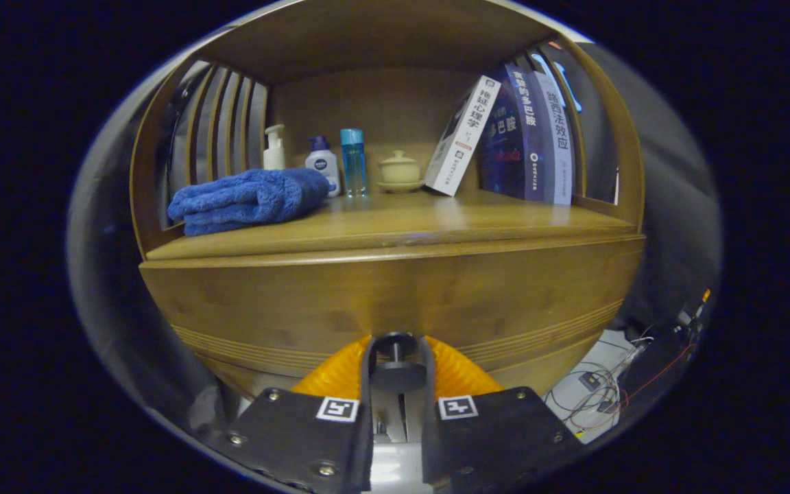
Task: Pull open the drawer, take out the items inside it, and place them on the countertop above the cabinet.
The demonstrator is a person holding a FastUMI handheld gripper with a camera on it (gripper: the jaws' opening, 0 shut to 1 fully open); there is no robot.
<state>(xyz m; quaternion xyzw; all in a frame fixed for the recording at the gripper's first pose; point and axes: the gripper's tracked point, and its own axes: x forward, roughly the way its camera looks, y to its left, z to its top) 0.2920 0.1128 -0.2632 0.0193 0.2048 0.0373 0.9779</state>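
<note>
Wooden bamboo-tone cabinet (395, 288) fills the background, folded blue towel (247, 199) at 10 o'clock on its countertop. Gripper (397, 367) pinches the round dark drawer knob (396, 348) at 6 o'clock between both fingers, likely set for pulling the drawer.

- The gripper (397, 357) sits at the near middle, its two fingers closed on either side of the drawer knob (397, 369).
- The knob stands out from the drawer front (395, 295), below the countertop (395, 223).
- On the countertop, a folded towel (247, 199) lies at the left.
- Behind and right of it stand a pump bottle (273, 147), a second bottle (321, 163) and a tall bottle (353, 162) in a row.
- Right of them sits a lidded cup (400, 169).
- At the far right stand books (529, 137), one leaning.
</note>
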